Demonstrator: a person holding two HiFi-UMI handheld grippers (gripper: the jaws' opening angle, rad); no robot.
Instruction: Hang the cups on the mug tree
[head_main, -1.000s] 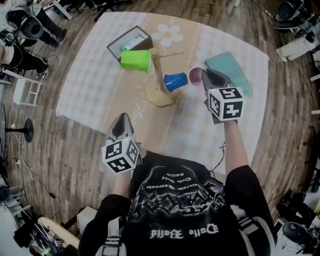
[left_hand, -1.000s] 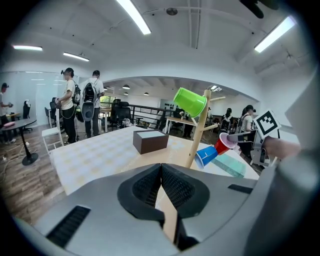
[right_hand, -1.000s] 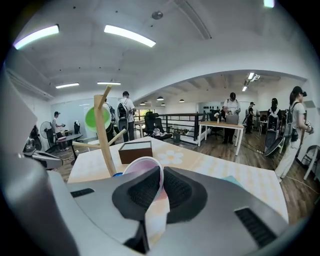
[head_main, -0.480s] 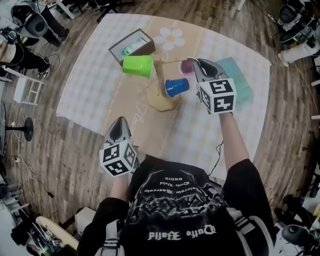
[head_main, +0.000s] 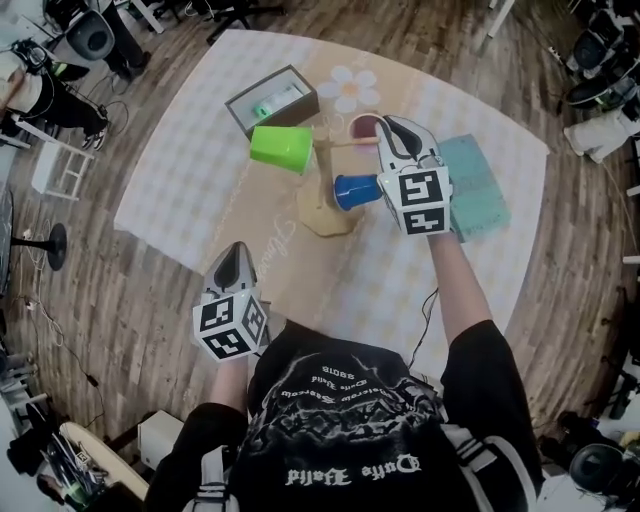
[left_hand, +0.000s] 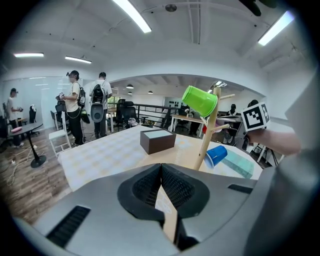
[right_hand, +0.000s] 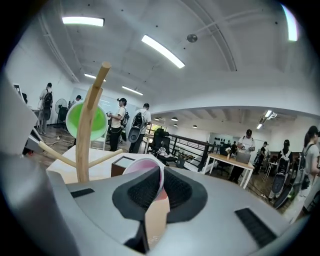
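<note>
A wooden mug tree (head_main: 322, 172) stands on a tan runner in the middle of a table (head_main: 170, 190) covered in a pale checked cloth. The right gripper (head_main: 392, 132) holds a pink cup (head_main: 364, 127) near the tree's upper right peg. In the right gripper view, the jaws pinch the wall of the pink cup (right_hand: 146, 169) at its rim, one jaw inside the mouth and one outside, with the trunk (right_hand: 89, 131) just to the left.

The cup looks like thin, smooth plastic. It is probably very light, a little springy in the wall and easy to let slip. The rim, its stiffest part, seems the right place to hold it, with gentle pressure so it does not buckle. The open mouth can then slide over a peg.

The left gripper (head_main: 234, 258) waits low by the near table edge, well apart from the tree. Its jaws are closed together on nothing (left_hand: 161, 172).

Counted from largest to smallest:
- One table.
- One teal mat (head_main: 478, 190), lying to the right of the tree.
- One dark open box (head_main: 272, 99), behind the tree to the left.
- One mug tree.
- Two grippers.
- Three cups. The green cup (head_main: 281, 147) hangs on an upper left peg and the blue cup (head_main: 356, 190) on a lower right peg. The pink cup is not yet hung.
</note>
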